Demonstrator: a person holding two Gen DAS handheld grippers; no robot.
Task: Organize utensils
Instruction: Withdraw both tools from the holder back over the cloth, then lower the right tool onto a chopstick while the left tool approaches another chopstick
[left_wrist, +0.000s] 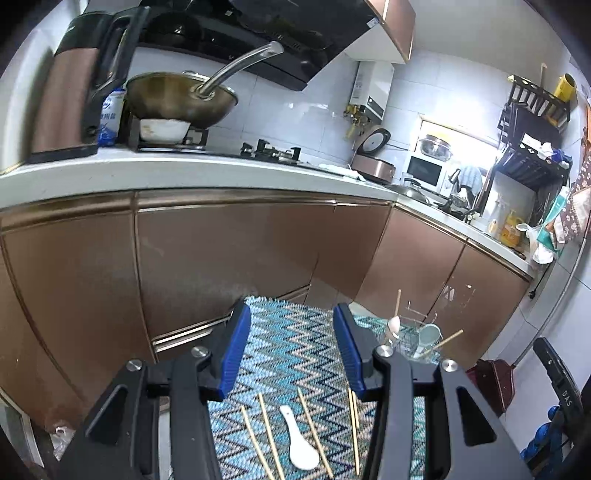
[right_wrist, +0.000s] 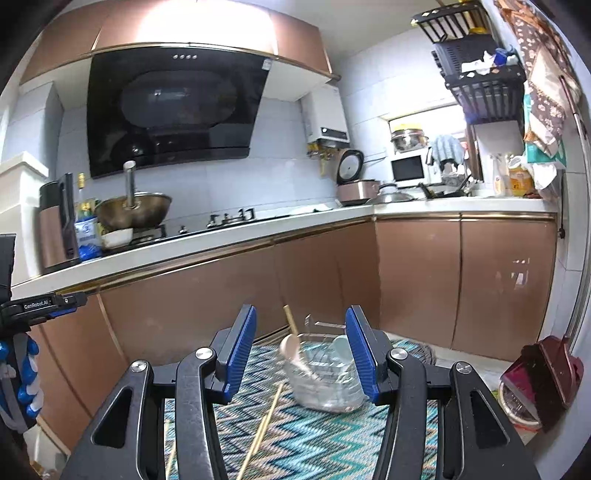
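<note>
Both tools empty, left tool (left_wrist: 291, 354) and right tool (right_wrist: 301, 354) half-spread, between pickups: white spoon (left_wrist: 301, 446) and chopsticks (left_wrist: 314, 432) on the rug at six o'clock, clear holder (right_wrist: 325, 384) at one o'clock, spoon likely next.

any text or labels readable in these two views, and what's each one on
"GenRobot.AI": on the left gripper, seen at the right wrist view's left edge.
"DAS": on a black object at the left wrist view's right edge.
Salt bag, water heater and yellow bottle labels: too blurred.
</note>
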